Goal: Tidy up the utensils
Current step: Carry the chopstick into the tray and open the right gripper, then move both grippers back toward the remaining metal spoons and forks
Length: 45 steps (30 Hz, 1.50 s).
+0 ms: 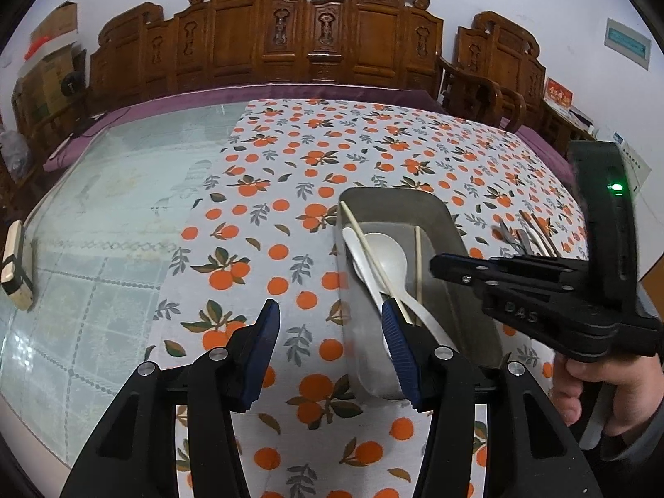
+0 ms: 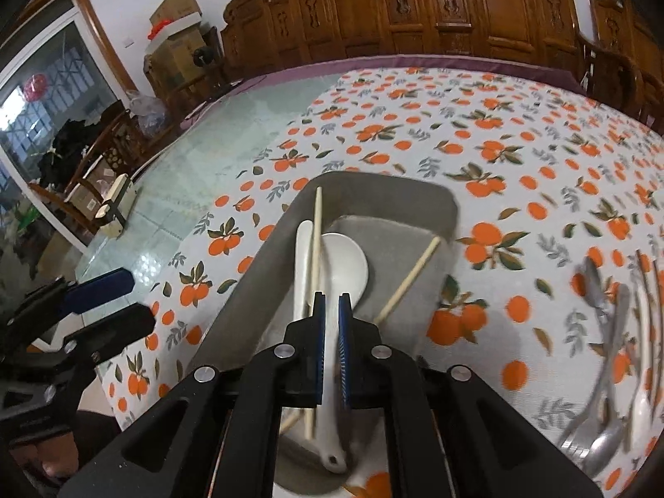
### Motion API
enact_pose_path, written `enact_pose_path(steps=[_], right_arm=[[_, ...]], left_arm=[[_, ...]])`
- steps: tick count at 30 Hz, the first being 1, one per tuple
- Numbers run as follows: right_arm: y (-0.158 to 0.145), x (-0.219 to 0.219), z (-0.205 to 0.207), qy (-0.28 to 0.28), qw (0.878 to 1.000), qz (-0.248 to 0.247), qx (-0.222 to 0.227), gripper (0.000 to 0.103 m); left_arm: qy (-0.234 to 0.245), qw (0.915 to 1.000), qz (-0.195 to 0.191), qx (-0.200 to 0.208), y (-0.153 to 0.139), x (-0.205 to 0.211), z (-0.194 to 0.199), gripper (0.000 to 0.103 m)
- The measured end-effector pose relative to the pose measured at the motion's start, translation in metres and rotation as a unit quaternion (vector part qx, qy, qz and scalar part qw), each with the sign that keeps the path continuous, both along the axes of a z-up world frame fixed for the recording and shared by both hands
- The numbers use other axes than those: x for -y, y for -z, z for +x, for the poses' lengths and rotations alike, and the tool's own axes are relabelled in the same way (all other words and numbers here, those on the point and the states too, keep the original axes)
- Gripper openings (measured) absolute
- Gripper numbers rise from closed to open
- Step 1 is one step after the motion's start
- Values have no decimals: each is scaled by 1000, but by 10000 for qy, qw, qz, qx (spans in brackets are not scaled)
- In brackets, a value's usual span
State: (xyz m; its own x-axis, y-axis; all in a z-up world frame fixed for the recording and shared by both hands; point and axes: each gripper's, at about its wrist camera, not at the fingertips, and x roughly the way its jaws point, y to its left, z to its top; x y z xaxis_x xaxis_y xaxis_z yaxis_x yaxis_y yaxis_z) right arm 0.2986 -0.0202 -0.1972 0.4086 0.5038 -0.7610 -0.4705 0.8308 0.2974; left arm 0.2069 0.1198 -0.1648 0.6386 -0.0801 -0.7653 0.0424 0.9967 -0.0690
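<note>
A grey metal tray (image 1: 452,224) (image 2: 265,257) sits on the orange-print tablecloth. It holds white spoons (image 1: 384,255) and pale chopsticks (image 1: 365,245) (image 2: 408,280). My right gripper (image 2: 330,305) is over the tray, its blue pads closed on the handle of a white spoon (image 2: 346,265) whose bowl lies on the tray floor. It shows from the side in the left wrist view (image 1: 440,263). My left gripper (image 1: 330,315) is open and empty at the tray's left wall, one finger (image 1: 396,332) over the tray's edge.
A loose pile of metal spoons, forks and chopsticks (image 2: 614,332) (image 1: 527,236) lies on the cloth right of the tray. A small wooden-ended object (image 1: 14,265) sits at the glass table's left edge. Carved wooden chairs (image 1: 290,33) line the far side.
</note>
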Motion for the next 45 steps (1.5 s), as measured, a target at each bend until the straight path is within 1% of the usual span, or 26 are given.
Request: enact_pose_path(steps=[2, 4, 5, 8, 10, 13, 15, 17, 18, 20, 21, 23, 28, 30, 32, 35, 40, 43, 45], right_arm=[[-6, 10, -6, -31, 9999, -55, 126, 9], [-14, 24, -15, -45, 9994, -138, 302, 9], [-16, 29, -18, -43, 9993, -158, 348, 9], [-27, 55, -30, 26, 9984, -218, 515, 9], [-32, 72, -37, 86, 9978, -269, 601, 9], [-35, 99, -44, 241, 9966, -380, 696, 9], [-35, 116, -48, 349, 9954, -476, 756, 9], [-34, 134, -51, 449, 9941, -577, 795, 9], [-33, 141, -52, 482, 9937, -615, 804, 9], [-31, 158, -52, 596, 9922, -725, 821, 8], [-30, 167, -52, 653, 9916, -750, 823, 9], [-27, 183, -50, 779, 9903, -795, 833, 17], [-17, 217, -38, 1104, 9863, -917, 808, 18], [-13, 227, -30, 1218, 9850, -936, 785, 18], [-6, 240, -21, 1376, 9831, -940, 764, 25], [7, 250, -9, 1496, 9828, -885, 621, 25], [20, 240, 5, 1286, 9867, -850, 513, 25], [31, 234, 14, 1143, 9900, -766, 323, 25], [39, 231, 18, 1045, 9912, -793, 162, 25]], left_arm=[[70, 10000, 34, 9, 1, 7, 1, 49], [124, 9999, 47, 20, 1, 14, 1, 53], [161, 9999, 48, 37, 1, 18, 1, 58], [273, 9996, 54, 89, -1, 31, 2, 60], [336, 9993, 78, 126, -1, 41, 2, 65], [453, 9988, 119, 141, 0, 55, 2, 67], [525, 9984, 153, 168, 0, 65, 2, 76], [587, 9979, 179, 197, 0, 74, 2, 78], [600, 9978, 174, 199, 0, 78, 2, 82], [630, 9976, 148, 227, 1, 87, 3, 86], [651, 9975, 144, 235, 1, 92, 3, 86], [694, 9971, 172, 246, 2, 100, 3, 87], [754, 9964, 300, 233, 10, 121, 4, 88], [806, 9961, 286, 228, 13, 128, 4, 88], [887, 9954, 281, 231, 14, 136, 3, 88], [971, 9946, 254, 260, 17, 145, 1, 88], [1097, 9936, 135, 227, 22, 160, -2, 88], [1166, 9928, 154, 215, 26, 170, -3, 88], [1202, 9924, 193, 199, 29, 175, -3, 88]])
